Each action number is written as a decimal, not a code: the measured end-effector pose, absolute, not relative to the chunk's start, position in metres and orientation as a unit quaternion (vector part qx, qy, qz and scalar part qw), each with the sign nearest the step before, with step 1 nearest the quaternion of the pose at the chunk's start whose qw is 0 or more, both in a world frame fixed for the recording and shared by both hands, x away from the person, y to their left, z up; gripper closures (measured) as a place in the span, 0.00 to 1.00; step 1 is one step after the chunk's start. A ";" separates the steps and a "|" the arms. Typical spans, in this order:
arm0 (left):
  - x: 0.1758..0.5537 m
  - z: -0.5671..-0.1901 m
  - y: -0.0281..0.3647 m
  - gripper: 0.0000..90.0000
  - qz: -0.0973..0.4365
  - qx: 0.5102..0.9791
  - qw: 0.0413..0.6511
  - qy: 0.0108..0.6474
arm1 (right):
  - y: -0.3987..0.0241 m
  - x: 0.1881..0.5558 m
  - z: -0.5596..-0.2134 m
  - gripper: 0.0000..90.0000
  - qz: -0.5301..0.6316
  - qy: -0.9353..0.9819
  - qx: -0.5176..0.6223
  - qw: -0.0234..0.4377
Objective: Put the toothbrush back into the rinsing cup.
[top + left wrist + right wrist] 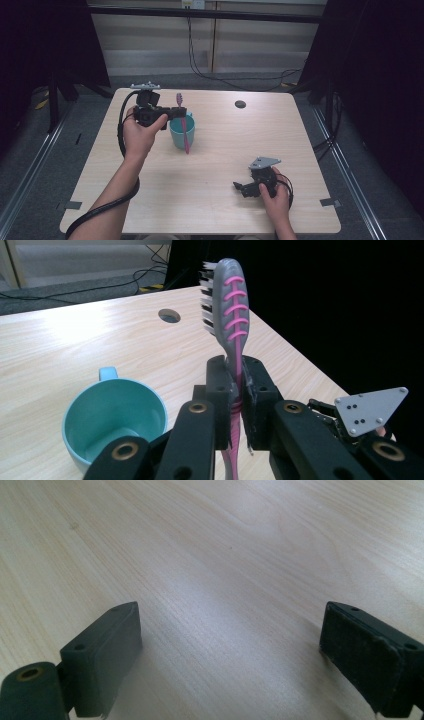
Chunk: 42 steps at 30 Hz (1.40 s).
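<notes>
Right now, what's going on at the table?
The left gripper has its fingers clamped on a pink toothbrush, held upright with the bristle head up, over the teal cup on the wooden table. The right gripper rests near the table's front edge, fingers open with nothing between them.

Toothbrush (183,122) upright above the cup (178,136), left of table (210,200) centre; right gripper (240,189) near front edge.
</notes>
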<state>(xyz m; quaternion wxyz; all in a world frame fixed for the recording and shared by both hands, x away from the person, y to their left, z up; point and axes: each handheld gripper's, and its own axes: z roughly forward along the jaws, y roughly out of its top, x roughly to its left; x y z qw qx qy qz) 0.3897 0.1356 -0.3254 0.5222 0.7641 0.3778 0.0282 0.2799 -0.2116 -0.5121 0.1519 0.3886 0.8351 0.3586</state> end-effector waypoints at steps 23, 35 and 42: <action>0.408 -0.308 0.133 0.93 0.034 0.764 0.525 0.375 | -0.211 0.280 -0.512 0.10 0.359 0.837 0.383 0.151; 0.416 -0.299 0.130 0.93 0.039 0.763 0.527 0.371 | -0.211 0.280 -0.512 0.10 0.360 0.838 0.381 0.151; 0.424 -0.295 0.130 0.93 0.044 0.760 0.529 0.375 | -0.211 0.280 -0.512 0.10 0.360 0.838 0.381 0.150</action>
